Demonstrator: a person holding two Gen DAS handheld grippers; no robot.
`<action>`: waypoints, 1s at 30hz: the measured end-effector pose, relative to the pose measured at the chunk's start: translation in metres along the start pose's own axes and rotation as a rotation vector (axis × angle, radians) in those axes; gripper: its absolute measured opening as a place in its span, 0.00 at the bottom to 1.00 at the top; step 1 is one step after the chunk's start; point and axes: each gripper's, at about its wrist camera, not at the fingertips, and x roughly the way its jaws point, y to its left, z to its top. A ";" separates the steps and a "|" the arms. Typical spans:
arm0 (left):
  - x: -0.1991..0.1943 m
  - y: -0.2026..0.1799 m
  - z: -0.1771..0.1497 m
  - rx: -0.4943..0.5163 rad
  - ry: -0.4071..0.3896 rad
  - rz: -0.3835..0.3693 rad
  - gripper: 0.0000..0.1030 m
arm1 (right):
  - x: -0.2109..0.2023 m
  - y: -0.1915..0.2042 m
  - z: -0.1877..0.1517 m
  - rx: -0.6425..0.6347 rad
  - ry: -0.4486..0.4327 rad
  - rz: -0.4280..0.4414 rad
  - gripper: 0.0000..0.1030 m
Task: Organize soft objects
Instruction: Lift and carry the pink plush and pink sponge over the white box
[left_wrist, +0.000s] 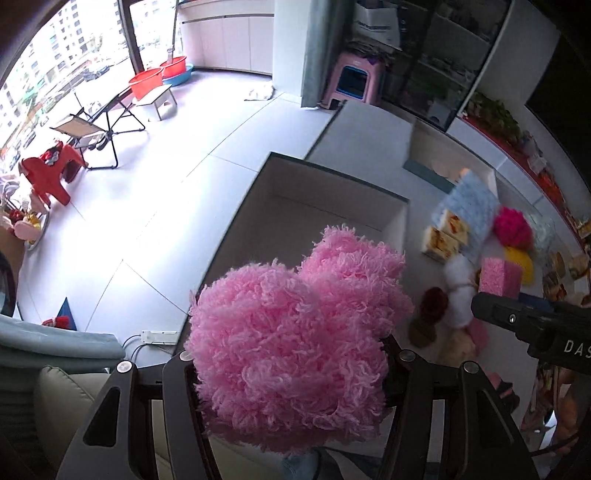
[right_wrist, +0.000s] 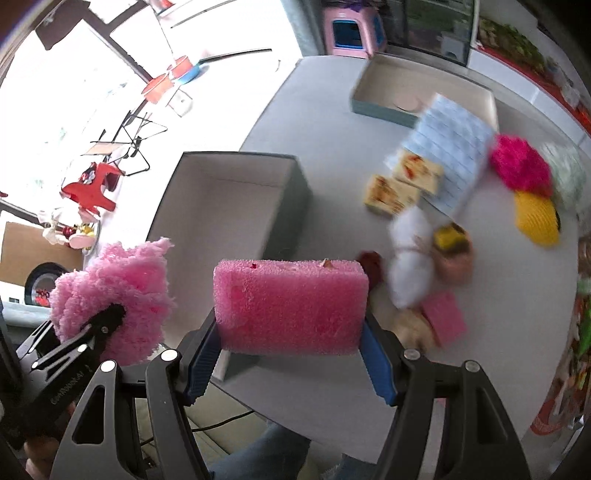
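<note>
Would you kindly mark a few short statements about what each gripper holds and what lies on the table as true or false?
1. The right gripper holds a pink sponge between its fingers. True.
2. The left gripper holds a yellow knitted item. False: it holds a fluffy pink item.
3. The grey box near the table edge already contains sponges. False: nothing shows inside it.
4. A white pillow-like item lies on the table. True.
5. The blue patterned cloth lies inside the grey box. False: it lies on the table, outside.
</note>
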 end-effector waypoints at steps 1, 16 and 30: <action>0.003 0.004 0.002 -0.008 0.006 -0.007 0.59 | 0.003 0.008 0.005 -0.014 0.002 -0.002 0.70; 0.055 0.035 0.021 -0.056 0.097 -0.052 0.59 | 0.063 0.063 0.071 -0.108 0.065 -0.047 0.70; 0.099 0.038 0.022 -0.053 0.176 -0.050 0.59 | 0.123 0.088 0.098 -0.152 0.151 -0.074 0.70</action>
